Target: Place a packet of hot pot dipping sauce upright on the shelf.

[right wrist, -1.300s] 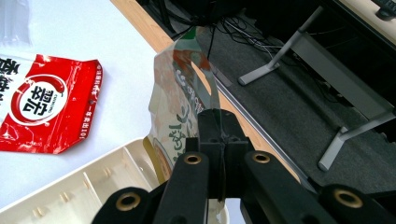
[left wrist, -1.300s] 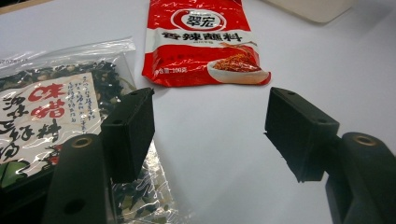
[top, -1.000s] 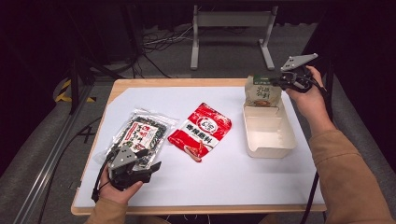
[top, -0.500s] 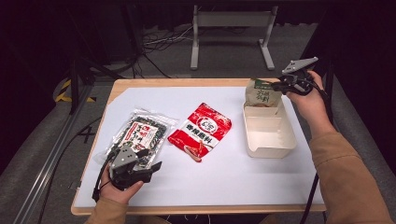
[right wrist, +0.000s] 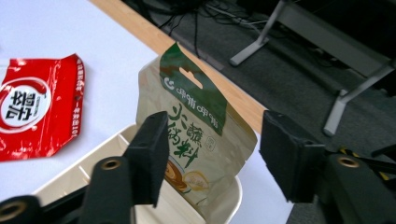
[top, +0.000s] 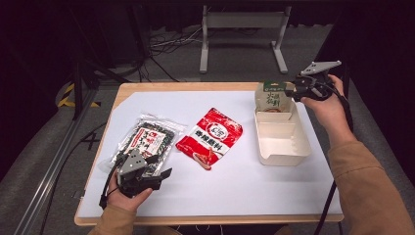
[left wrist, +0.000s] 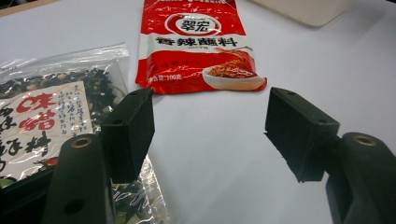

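Note:
A beige pouch with a green top stands in the far end of the cream tray, leaning a little. My right gripper hovers at its upper right edge. In the right gripper view the pouch sits between the jaws of this gripper, which have just been opening and do not press on it. My left gripper rests open near the table's front left, over the corner of a clear bag of dark dried food. A red seasoning packet lies flat mid-table.
In the left gripper view, the red packet lies ahead of the open jaws of the gripper and the clear bag lies under the left one. The tray's near compartment holds nothing. A metal stand stands on the floor beyond the table.
The right gripper's jaws have opened and let go of the pouch's top. The pouch now stands by itself in the tray. The left hand has not moved.

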Demonstrator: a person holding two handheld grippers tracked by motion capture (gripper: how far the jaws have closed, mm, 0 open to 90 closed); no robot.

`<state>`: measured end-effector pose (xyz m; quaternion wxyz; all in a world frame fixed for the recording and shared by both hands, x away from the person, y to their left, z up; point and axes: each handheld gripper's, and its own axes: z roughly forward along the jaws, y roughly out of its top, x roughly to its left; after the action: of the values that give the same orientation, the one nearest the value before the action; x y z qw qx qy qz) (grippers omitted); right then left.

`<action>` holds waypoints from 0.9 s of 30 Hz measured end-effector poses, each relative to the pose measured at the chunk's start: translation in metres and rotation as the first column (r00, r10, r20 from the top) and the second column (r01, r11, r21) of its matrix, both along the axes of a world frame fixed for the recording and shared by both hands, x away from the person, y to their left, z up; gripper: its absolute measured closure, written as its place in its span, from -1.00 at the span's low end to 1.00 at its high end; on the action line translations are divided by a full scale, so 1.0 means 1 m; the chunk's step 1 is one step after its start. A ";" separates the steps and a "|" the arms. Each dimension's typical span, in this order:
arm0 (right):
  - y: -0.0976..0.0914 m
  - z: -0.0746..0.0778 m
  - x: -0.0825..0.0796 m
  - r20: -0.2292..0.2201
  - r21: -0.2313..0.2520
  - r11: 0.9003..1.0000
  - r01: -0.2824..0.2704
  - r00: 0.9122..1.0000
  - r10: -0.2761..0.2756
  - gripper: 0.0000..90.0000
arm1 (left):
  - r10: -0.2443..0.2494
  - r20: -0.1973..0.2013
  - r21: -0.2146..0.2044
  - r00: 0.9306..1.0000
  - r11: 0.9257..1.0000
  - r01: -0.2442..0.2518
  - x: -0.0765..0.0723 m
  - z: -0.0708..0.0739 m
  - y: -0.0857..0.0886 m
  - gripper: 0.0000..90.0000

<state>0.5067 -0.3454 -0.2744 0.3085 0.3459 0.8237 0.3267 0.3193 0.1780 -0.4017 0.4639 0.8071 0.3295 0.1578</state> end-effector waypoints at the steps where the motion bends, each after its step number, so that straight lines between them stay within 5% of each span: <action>1: 0.002 0.002 -0.003 0.010 -0.001 1.000 0.011 1.000 -0.011 -0.15 | 0.001 -0.003 -0.002 1.000 1.000 -0.001 0.000 0.000 -0.001 -0.26; 6: 0.009 0.016 -0.020 0.083 0.092 0.992 0.085 0.992 -0.093 -0.22 | -0.003 -0.005 -0.013 1.000 1.000 0.002 0.002 0.001 -0.002 -0.26; 11: 0.019 0.028 -0.032 0.121 0.127 0.989 0.072 0.989 -0.088 -0.20 | -0.011 -0.005 -0.012 1.000 1.000 0.011 0.002 0.000 -0.004 -0.26; 15: 0.028 0.031 -0.038 0.112 0.151 0.988 0.042 0.992 -0.060 -0.18 | -0.005 0.001 -0.012 1.000 1.000 0.005 0.001 0.001 -0.002 -0.26; 27: 0.060 0.032 -0.049 0.034 0.296 0.952 -0.076 0.997 0.069 -0.07 | -0.003 0.001 -0.015 1.000 1.000 0.003 0.000 0.001 0.000 -0.26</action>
<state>0.4578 -0.2851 -0.2420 0.2502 0.3541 0.7737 0.4619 0.3194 0.1783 -0.4006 0.4704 0.8039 0.3293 0.1553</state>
